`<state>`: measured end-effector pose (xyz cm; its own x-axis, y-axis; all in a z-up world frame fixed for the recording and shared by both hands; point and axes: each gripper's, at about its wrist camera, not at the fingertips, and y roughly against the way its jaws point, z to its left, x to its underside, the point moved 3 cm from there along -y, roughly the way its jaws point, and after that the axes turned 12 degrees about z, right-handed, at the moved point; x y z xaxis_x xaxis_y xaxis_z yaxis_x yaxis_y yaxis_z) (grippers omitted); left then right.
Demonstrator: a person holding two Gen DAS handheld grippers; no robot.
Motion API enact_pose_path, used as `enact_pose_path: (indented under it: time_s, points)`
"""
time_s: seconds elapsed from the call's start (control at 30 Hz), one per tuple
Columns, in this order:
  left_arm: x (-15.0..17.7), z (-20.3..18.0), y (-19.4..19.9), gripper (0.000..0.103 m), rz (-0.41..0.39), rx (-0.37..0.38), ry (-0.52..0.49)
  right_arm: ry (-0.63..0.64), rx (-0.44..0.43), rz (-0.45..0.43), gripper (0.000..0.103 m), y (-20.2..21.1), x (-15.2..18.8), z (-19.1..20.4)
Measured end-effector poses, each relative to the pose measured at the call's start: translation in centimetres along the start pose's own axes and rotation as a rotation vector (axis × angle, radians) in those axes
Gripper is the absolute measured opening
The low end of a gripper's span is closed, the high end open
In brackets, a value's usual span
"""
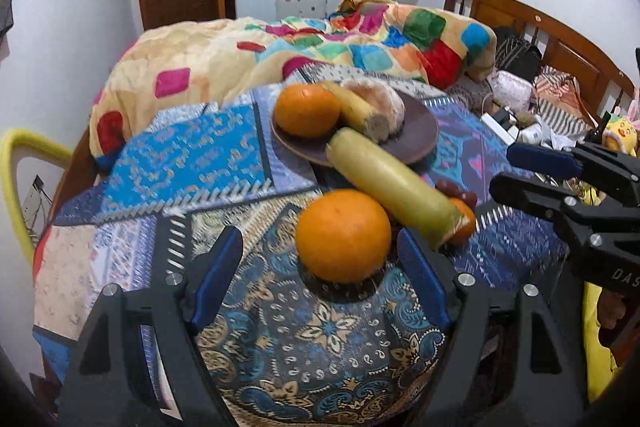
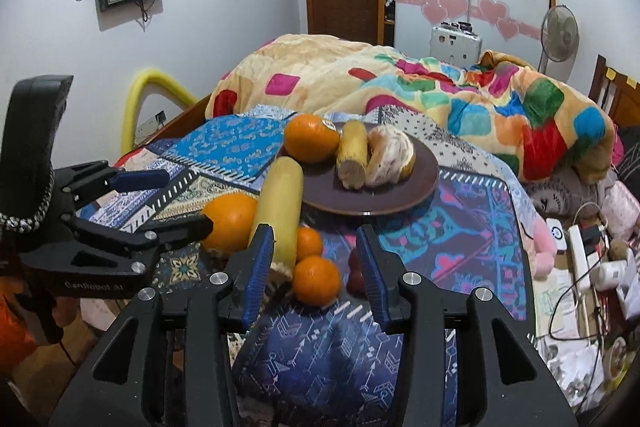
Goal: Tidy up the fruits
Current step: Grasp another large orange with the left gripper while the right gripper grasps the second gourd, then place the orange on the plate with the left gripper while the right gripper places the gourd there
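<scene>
A brown plate (image 1: 420,131) (image 2: 416,187) on the patterned cloth holds an orange (image 1: 306,111) (image 2: 311,139), a cut banana (image 1: 360,111) (image 2: 352,155) and a peeled citrus (image 1: 384,99) (image 2: 392,155). A long yellow-green fruit (image 1: 392,187) (image 2: 280,203) leans from the plate rim onto the cloth. A large orange (image 1: 343,235) (image 2: 230,223) lies just ahead of my open left gripper (image 1: 320,267). Two small oranges (image 2: 316,279) and dark red fruits (image 2: 354,271) lie between the fingers of my open right gripper (image 2: 316,259).
A colourful blanket (image 1: 320,43) is heaped behind the plate. Clutter, cables and a power strip (image 2: 580,259) lie to the right. The cloth's front edge drops off below the grippers. A yellow padded rail (image 1: 12,179) is at the left.
</scene>
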<state>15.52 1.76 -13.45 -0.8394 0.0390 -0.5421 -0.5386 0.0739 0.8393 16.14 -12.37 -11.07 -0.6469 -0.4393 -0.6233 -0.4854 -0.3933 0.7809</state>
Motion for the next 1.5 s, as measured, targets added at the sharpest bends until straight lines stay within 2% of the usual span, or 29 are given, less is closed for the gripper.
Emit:
enact_pose_path:
  time_s: [0.2,0.33,0.4,0.53,0.67,0.97,1.17,1.27,1.4,1.43,1.5]
  points:
    - [0.2,-0.8,-2.6,0.08,0.039,0.022,-0.005,0.0,0.003,0.016,0.039,-0.2,0.5,-0.2]
    - [-0.2,-1.0,-3.5,0.069,0.04,0.022,-0.006,0.002,-0.001,0.018,0.039,-0.4,0.3,-0.2]
    - [-0.4,-0.9,-3.7,0.065,0.041,0.048,-0.004,0.003,-0.007,0.021,0.039,-0.7,0.1,-0.1]
    - [-0.4,-0.4,-3.6,0.064,0.034,0.06,-0.006,0.014,-0.02,0.031,0.039,-1.5,-0.5,0.4]
    - [0.1,0.6,-3.2,0.064,0.024,0.014,-0.02,0.024,-0.035,0.039,0.039,-2.4,-1.1,1.1]
    - [1.2,5.1,-2.3,0.064,0.029,-0.036,0.027,0.062,-0.072,0.079,0.039,-4.9,-2.3,3.3]
    - [2.0,7.5,-1.9,0.064,0.027,-0.06,0.049,0.101,-0.096,0.148,0.039,-7.7,-3.0,5.1]
    - [2.2,8.0,-1.9,0.064,0.02,-0.034,0.055,0.108,-0.101,0.188,0.039,-9.0,-3.2,5.5]
    - [2.3,7.9,-1.9,0.064,0.003,-0.039,0.042,0.11,-0.095,0.231,0.039,-10.5,-3.6,5.6]
    - [2.3,7.8,-2.0,0.064,0.0,-0.043,0.037,0.111,-0.094,0.233,0.034,-10.7,-3.6,5.6]
    - [2.3,7.7,-2.0,0.064,-0.003,-0.049,0.032,0.11,-0.092,0.23,0.033,-10.6,-3.6,5.7]
